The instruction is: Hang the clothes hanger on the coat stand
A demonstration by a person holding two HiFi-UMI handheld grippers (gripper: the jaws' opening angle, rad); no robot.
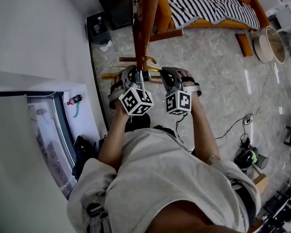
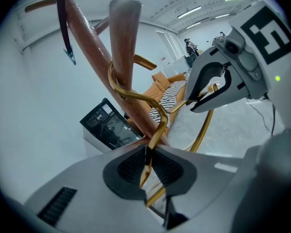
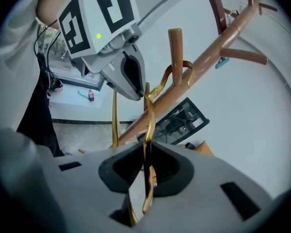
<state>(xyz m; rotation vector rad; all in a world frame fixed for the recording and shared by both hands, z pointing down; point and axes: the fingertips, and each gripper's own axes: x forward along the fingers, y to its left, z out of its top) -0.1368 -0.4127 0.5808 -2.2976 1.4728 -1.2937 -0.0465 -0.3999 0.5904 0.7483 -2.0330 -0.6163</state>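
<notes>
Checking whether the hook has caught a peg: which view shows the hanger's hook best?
Left gripper view: the hanger's hook loops round a peg of the coat stand, large and close. The right gripper view shows the same loop smaller; the head view shows only a gold sliver beside the pole.

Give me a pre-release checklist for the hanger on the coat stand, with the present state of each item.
1. Left gripper shut on the hanger: ok.
2. Right gripper shut on the hanger: ok.
3. Hook looped round the peg: ok.
4. Hook bearing its weight on the peg: cannot tell.
5. Dark strap on the coat stand apart from the hook: ok.
6. Stand's base steady: cannot tell, it is not shown.
</notes>
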